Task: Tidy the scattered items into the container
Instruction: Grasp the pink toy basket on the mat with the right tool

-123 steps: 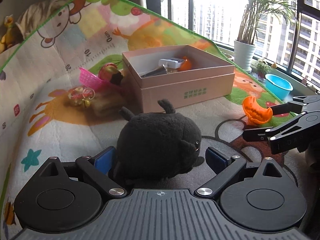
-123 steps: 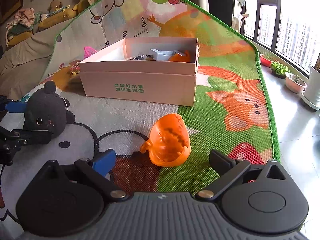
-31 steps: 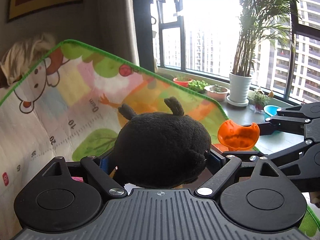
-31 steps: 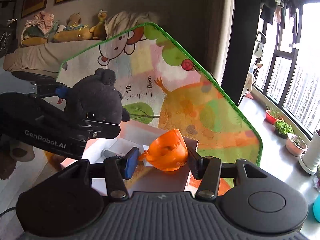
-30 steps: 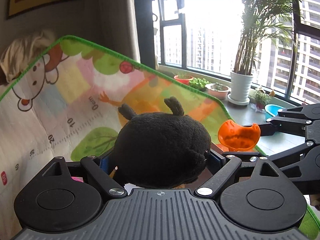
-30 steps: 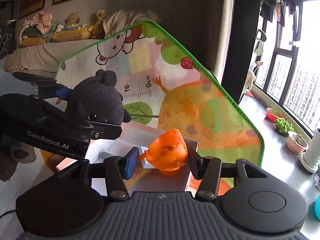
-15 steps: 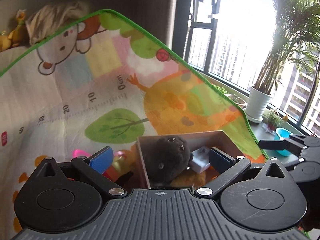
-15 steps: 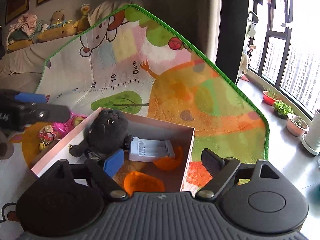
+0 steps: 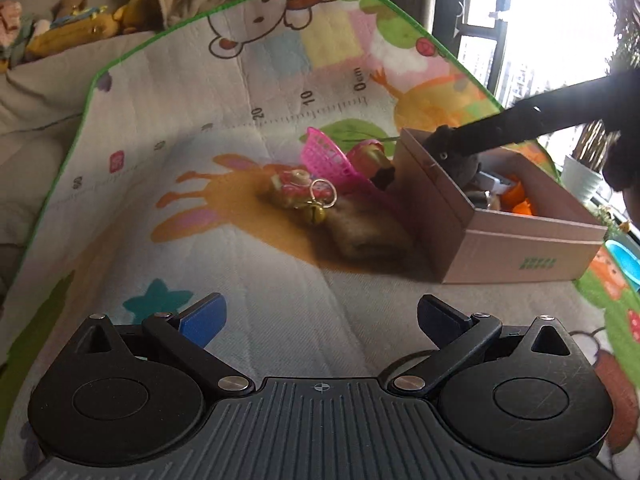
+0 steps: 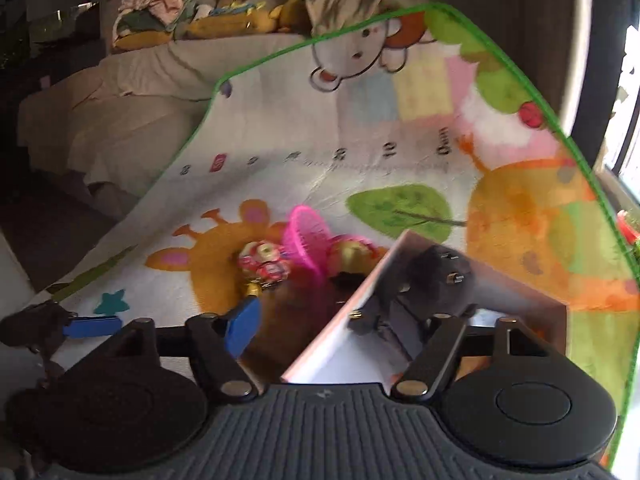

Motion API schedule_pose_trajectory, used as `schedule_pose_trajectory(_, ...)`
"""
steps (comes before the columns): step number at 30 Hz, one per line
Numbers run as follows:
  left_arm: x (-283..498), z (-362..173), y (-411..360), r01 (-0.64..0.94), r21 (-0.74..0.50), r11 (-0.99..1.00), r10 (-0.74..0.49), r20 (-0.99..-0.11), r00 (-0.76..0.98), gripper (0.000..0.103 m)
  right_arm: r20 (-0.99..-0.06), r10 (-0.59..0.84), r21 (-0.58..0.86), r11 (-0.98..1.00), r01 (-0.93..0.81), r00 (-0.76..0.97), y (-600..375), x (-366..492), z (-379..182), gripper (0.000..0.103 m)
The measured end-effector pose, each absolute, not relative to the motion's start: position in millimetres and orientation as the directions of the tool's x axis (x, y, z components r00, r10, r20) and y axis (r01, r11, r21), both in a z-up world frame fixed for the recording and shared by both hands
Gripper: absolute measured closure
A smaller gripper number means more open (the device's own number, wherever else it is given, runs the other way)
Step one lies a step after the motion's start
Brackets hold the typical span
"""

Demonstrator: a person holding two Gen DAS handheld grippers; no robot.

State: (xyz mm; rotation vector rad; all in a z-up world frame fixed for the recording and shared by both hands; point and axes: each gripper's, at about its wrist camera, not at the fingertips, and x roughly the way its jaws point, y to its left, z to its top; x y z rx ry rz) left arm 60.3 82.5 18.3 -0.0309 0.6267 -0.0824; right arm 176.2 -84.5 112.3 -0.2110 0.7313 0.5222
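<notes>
My left gripper (image 9: 320, 316) hangs open and empty low over the play mat (image 9: 200, 208). Ahead of it lie a brown cloth bundle (image 9: 360, 232), a red keychain toy (image 9: 298, 188), a tipped pink basket (image 9: 326, 156) and an apple (image 9: 368, 152), all left of the pink cardboard box (image 9: 520, 244). The black plush (image 9: 456, 156) and an orange toy (image 9: 520, 200) lie inside the box. My right gripper (image 10: 340, 332) hovers over the box's left wall (image 10: 340, 320), its jaws closing on nothing. In this blurred view the plush (image 10: 440, 276) shows beyond them.
A sofa (image 10: 120, 100) with stuffed toys borders the mat's far left edge. A window wall with a potted plant (image 9: 580, 180) and a blue bowl (image 9: 624, 256) lies right of the box. The left gripper's blue pad (image 10: 92, 326) shows at the right view's left edge.
The plush and the orange toy have left the jaws and now lie in the box. My left gripper swung left and down toward the scattered items; my right shifted left, jaws narrowing.
</notes>
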Motion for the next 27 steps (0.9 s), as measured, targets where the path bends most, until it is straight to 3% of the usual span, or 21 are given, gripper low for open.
schedule_pose_trajectory(3, 59, 10, 84, 0.097, -0.066, 0.993, -0.117, -0.59, 0.799, 0.0, -0.75, 0.374, 0.065, 0.863, -0.502, 0.545, -56, 205, 109, 0.054)
schedule_pose_trajectory(8, 58, 5, 85, 0.1, -0.097, 0.99, -0.138, -0.586, 0.799, 0.0, -0.775, 0.291, 0.02, 0.899, -0.438, 0.561, -16, 263, 99, 0.056)
schedule_pose_trajectory(10, 59, 4, 87, 0.097, -0.109, 0.989, -0.143, -0.592, 0.793, 0.0, -0.756, 0.259, -0.001, 0.918, -0.396, 0.602, -7, 284, 95, 0.053)
schedule_pose_trajectory(12, 59, 3, 89, 0.095, -0.126, 0.987, -0.152, -0.594, 0.79, 0.0, -0.744, 0.219, -0.019, 0.937, -0.348, 0.632, -4, 304, 91, 0.029)
schedule_pose_trajectory(14, 60, 3, 90, 0.093, -0.139, 0.986, -0.158, -0.597, 0.787, 0.0, -0.754, 0.191, -0.02, 0.95, -0.312, 0.629, -3, 326, 84, 0.023)
schedule_pose_trajectory(19, 61, 3, 91, 0.09, -0.152, 0.984, -0.164, -0.598, 0.784, 0.0, -0.827, 0.19, -0.005, 0.939, -0.345, 0.529, 6, 360, 61, 0.023)
schedule_pose_trajectory(21, 60, 3, 91, 0.091, -0.151, 0.984, -0.164, -0.595, 0.787, 0.0, -0.866, 0.204, 0.028, 0.931, -0.363, 0.456, 8, 362, 49, 0.031)
schedule_pose_trajectory(27, 60, 3, 92, 0.094, -0.16, 0.983, -0.172, -0.596, 0.784, 0.0, -0.892, 0.343, 0.194, 0.879, -0.435, 0.294, 7, 324, 50, 0.039)
